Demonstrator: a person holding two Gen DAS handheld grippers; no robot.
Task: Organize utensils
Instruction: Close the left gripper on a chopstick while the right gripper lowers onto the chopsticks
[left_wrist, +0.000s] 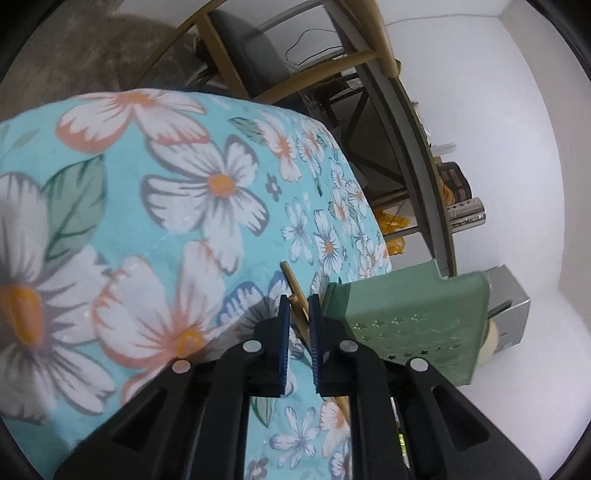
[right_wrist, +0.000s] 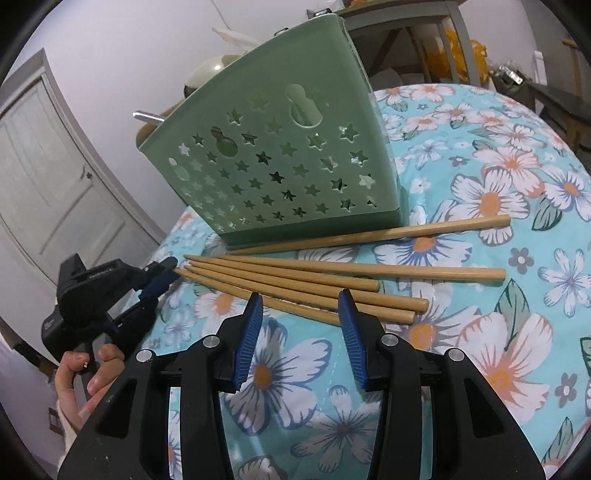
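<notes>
Item: left hand-held gripper (left_wrist: 299, 306), pinching one chopstick (left_wrist: 295, 291) for lifting. Right hand-held gripper (right_wrist: 301, 306) we keep spread over five chopsticks (right_wrist: 332, 288) lying near the green caddy (right_wrist: 280, 155) on the tabletop (right_wrist: 517, 332).

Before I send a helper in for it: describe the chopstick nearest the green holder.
On the flowered tablecloth stands a green star-punched holder. One chopstick lies alone along its base; the others fan together nearer the camera.

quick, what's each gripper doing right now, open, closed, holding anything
Left gripper: closed on a chopstick.
Right gripper: open, holding nothing.
</notes>
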